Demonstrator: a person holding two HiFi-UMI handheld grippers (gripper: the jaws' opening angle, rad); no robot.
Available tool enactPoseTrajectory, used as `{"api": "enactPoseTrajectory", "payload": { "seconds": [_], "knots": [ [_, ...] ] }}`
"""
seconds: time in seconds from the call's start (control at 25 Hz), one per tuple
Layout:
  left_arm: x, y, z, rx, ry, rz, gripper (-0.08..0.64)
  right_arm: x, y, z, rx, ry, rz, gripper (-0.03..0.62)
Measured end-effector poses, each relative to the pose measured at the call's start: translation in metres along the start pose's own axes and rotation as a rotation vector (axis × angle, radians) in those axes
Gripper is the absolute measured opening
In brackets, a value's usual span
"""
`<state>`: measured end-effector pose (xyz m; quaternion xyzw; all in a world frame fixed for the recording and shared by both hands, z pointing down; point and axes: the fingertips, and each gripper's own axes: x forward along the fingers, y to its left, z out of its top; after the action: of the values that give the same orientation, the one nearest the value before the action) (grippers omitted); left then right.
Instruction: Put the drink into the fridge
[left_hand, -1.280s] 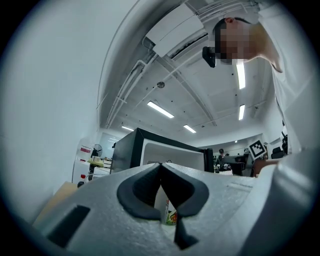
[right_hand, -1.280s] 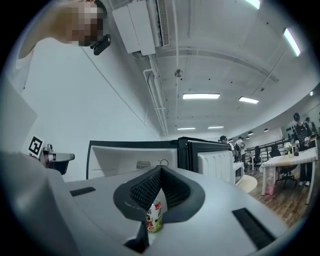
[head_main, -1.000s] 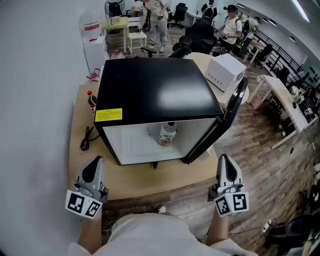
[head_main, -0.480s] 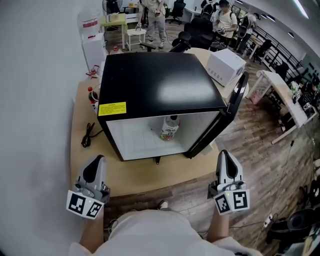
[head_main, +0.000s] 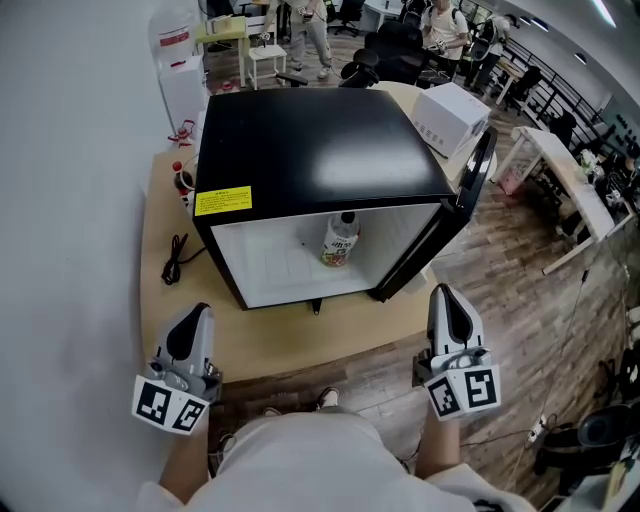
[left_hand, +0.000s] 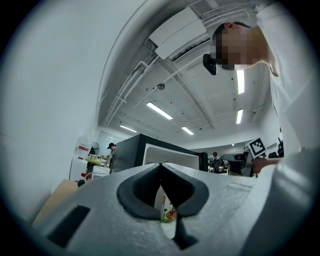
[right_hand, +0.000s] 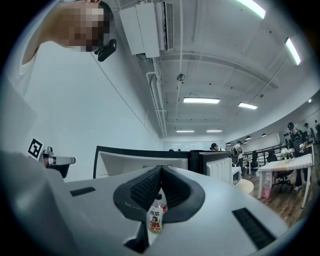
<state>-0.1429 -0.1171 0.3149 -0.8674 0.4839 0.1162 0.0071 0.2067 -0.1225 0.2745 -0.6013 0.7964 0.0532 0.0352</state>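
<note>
Head view: tea bottle (head_main: 340, 243) upright inside the open mini fridge (head_main: 300, 150); nearer, left gripper (head_main: 198, 315) and right gripper (head_main: 443, 296) both closed, empty.

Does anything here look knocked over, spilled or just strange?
Nothing is spilled or tipped. The drink bottle stands upright inside the fridge. The one thing that stands out is the fridge door, wide open while the left hand-held gripper and right hand-held gripper sit shut and empty, back from it.
</note>
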Motion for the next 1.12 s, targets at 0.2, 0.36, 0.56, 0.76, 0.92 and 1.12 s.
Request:
{"api": "enactPoseTrajectory", "payload": {
  "seconds": [0.2, 0.36, 0.56, 0.76, 0.92, 1.12],
  "knots": [
    [0.0, -0.004, -0.001, -0.006, 0.009, -0.012, 0.013, -0.003, 0.0, 0.0, 0.015, 0.001, -0.001, 0.002],
    [0.003, -0.009, -0.003, -0.009, 0.014, -0.02, 0.012, -0.007, -0.002, 0.003, 0.067, -0.008, 0.005, 0.002],
    [0.007, -0.016, -0.003, -0.012, 0.011, -0.034, 0.012, -0.014, -0.006, 0.004, 0.068, -0.005, -0.004, 0.003],
    [0.007, -0.017, -0.008, -0.019, 0.015, -0.026, 0.012, -0.014, -0.01, 0.001, 0.056, 0.006, -0.009, 0.002],
    [0.005, -0.018, -0.011, -0.022, 0.017, -0.015, 0.012, -0.013, -0.01, -0.003, 0.057, 0.014, 0.001, 0.002],
    [0.005, -0.019, -0.012, -0.022, 0.015, 0.0, 0.012, -0.009, -0.008, -0.007, 0.049, 0.015, 0.022, 0.002]
  ]
}}
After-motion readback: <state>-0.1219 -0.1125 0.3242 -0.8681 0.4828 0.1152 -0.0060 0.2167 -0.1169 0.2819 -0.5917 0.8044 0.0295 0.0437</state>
